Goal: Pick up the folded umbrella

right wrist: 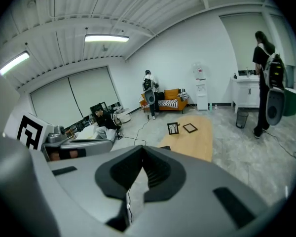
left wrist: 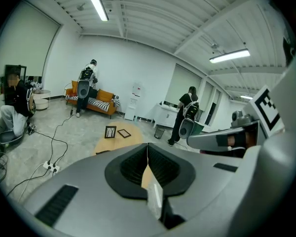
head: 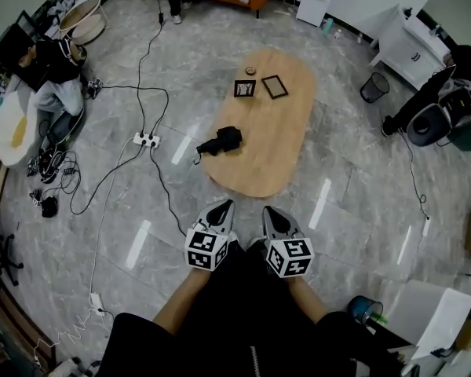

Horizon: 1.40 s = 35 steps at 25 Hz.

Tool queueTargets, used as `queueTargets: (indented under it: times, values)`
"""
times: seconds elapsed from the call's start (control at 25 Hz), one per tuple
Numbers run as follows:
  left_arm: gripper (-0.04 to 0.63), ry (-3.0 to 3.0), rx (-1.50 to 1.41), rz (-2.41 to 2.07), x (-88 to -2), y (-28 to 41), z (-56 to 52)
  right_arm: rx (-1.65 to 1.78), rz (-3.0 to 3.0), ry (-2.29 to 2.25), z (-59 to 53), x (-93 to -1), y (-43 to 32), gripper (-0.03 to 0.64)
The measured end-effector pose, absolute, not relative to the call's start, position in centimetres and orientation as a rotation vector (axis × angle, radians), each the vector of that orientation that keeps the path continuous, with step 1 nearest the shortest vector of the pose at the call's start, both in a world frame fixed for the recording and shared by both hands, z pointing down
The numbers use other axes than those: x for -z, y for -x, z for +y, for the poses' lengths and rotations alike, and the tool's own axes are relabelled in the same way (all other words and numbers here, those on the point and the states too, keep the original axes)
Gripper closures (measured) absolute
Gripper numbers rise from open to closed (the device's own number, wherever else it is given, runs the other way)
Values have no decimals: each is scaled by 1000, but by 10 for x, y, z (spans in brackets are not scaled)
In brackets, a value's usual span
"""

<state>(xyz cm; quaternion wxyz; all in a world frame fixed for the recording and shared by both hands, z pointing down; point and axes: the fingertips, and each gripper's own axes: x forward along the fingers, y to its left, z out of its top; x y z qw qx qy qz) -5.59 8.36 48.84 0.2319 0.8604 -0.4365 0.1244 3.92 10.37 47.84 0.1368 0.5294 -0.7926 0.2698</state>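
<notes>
The folded umbrella [head: 222,141] is black and lies on the near left part of an oval wooden table [head: 279,144], its handle end over the table's left edge. Both grippers hang side by side well short of the table, pointing at it. My left gripper [head: 224,204] is shut with nothing in it, and in its own view the jaws [left wrist: 147,144] meet at the tips. My right gripper [head: 268,210] is likewise shut and empty, tips together [right wrist: 141,147]. In both gripper views the jaws hide most of the umbrella.
Two small picture frames [head: 245,88] [head: 274,86] and a round object [head: 250,71] sit at the table's far end. A power strip [head: 147,140] with trailing cables lies on the floor to the left. A seated person [head: 55,77] is far left, a bin [head: 374,87] far right.
</notes>
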Motion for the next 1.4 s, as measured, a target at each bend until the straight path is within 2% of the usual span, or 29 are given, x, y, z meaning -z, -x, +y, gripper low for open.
queueTargets:
  times: [0.44,1.0,1.4]
  values:
    - [580,-2327,-362,-1189,-505,44,71,-843,-2239,-1564,90,-494,-64,606]
    - [580,-2356,-445,-1255,-503,15,-41,-848,-2339,-1473,-36,-489,-78,606]
    - [580,-2311,-497,-1327,-508,12,-86,-852,-2373,-1333,-84,-494,-77,606]
